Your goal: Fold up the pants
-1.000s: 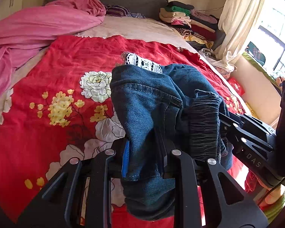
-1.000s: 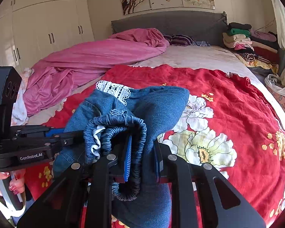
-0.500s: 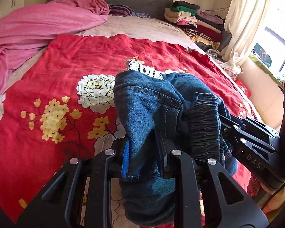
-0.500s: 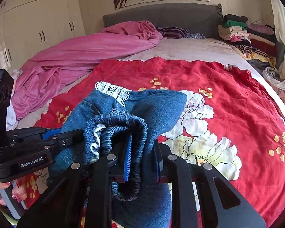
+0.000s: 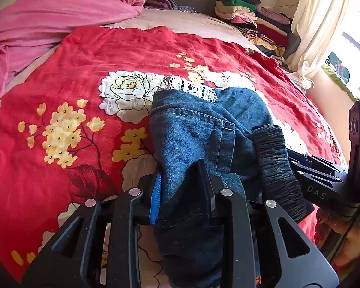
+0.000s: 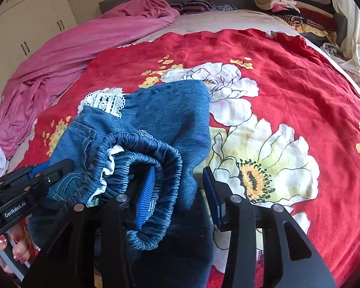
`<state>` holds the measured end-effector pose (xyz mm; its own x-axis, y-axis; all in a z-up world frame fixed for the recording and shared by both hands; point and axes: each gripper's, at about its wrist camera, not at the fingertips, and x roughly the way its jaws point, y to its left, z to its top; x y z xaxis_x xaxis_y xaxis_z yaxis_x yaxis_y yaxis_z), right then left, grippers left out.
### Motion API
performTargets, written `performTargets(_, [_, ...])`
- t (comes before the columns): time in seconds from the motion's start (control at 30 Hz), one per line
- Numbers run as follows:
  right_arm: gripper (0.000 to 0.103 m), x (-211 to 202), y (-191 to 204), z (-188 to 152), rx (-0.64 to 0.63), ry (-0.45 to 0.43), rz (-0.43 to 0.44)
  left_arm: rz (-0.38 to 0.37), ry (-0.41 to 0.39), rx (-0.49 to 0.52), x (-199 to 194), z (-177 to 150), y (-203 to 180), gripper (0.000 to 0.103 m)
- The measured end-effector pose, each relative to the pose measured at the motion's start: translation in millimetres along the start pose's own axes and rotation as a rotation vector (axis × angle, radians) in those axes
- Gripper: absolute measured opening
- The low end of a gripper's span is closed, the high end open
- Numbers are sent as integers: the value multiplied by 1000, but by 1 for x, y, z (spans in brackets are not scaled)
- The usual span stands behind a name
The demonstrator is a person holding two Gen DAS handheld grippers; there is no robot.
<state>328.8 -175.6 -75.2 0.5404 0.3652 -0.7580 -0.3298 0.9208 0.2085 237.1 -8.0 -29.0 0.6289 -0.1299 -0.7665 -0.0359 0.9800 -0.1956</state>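
Note:
The blue denim pants [image 5: 204,124] with a white lace trim [image 5: 192,87] hang bunched just above the red bedspread. My left gripper [image 5: 181,192] still has a fold of denim filling its jaws, which are opening. In the right wrist view the pants [image 6: 165,110] hang to the left, and my right gripper [image 6: 178,196] is opening. The elastic waistband [image 6: 156,144] loops over its left pad [image 6: 145,196], while the right pad [image 6: 213,199] stands clear of the cloth. Each gripper shows in the other's view, the right gripper [image 5: 300,168] at the waistband and the left gripper [image 6: 43,170] at the denim.
A red floral bedspread [image 5: 60,96] covers the bed. A pink blanket [image 5: 60,12] lies bunched at the far left. Folded clothes [image 5: 249,14] are stacked at the far right by a curtain [image 5: 319,19]. White wardrobe doors [image 6: 24,28] stand left of the bed.
Both grippers have sunk toward the bedspread with the pants. The right jaws, clamped on the waistband before, have spread apart. The left jaws have widened slightly.

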Motion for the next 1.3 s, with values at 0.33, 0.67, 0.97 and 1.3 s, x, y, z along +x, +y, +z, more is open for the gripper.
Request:
performTargets(0.33, [74,-41,-1,-12,-15,-78,-61,12,-31,-10,-20,-4,5,53])
performTargets(0.67, [96,-113,17,-54,-65,-209,-69,-3,-70,12,-72,-35,-1,84])
performTargets(0.97, [98,-141,22,-111,-69,-199,-89,24,-86,38,-107,-94,-9,93])
performTargets(1.3, [98,-145,14,-167,28,-190,-132,48,-81,35,-116,-139,0,93])
